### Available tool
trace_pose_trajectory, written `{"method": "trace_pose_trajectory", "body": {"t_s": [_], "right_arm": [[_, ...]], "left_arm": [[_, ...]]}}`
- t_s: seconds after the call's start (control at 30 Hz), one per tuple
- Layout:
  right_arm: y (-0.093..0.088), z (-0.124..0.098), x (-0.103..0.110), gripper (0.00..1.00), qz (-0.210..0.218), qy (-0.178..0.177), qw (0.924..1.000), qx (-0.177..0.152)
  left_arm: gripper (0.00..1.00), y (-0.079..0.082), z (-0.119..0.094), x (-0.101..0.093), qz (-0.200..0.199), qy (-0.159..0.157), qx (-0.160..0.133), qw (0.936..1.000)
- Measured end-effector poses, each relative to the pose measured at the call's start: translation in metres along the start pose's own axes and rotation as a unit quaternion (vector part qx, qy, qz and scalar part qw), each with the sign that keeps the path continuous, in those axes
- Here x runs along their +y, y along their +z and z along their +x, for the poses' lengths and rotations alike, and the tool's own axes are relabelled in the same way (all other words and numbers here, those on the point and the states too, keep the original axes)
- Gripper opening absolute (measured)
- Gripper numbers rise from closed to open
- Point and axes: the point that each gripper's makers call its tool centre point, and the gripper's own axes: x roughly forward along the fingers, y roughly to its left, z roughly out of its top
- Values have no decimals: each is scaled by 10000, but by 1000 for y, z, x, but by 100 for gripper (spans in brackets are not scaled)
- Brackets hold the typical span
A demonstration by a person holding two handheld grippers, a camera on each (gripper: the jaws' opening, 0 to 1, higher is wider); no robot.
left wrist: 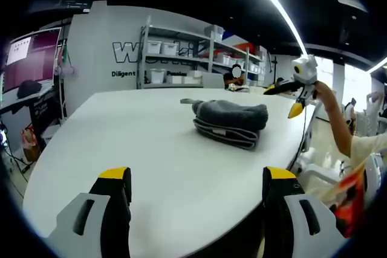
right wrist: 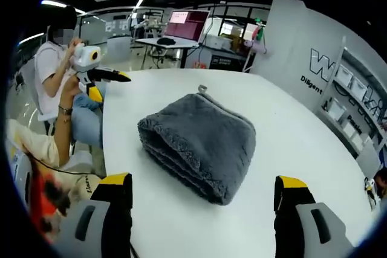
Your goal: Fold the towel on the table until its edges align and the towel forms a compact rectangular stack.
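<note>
Towel (right wrist: 198,144), grey and folded into a thick stack, lies at the centre of the right gripper view on the white table (right wrist: 290,143); in the left gripper view it sits right of centre. Left gripper (left wrist: 196,194) and right gripper (right wrist: 202,200), low in their frames, have jaws spread wide, holding nothing. Shelves (left wrist: 193,58) stand at upper centre of the left gripper view.

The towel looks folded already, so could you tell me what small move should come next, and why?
Probably none beyond holding both grippers back: the grey towel lies as a compact folded stack on the white table, and the right gripper and left gripper are open, off it. The task looks finished.
</note>
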Motion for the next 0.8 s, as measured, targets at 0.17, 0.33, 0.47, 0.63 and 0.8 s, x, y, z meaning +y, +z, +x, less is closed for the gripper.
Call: {"method": "trace_pose_trajectory", "body": {"t_s": [0.17,0.33,0.47,0.63,0.8], "right_arm": [[-12,-13,-3,99,110,-195,9991,-355],[-30,-19,-6,99,270,-390,9971,-599],[-43,-25,-5,99,372,-452,9947,-849],[-53,-36,-9,99,483,-525,9917,-1072],[-59,-41,-12,99,534,-576,9898,-1186]], "left_arm": [[87,3,2,-6,73,-68,-16,9999],[87,10,8,-22,221,-198,-69,9995],[82,20,13,-35,256,-295,-293,9988],[83,26,23,-58,458,-395,-275,9978],[82,37,29,-81,473,-648,-524,9954]]}}
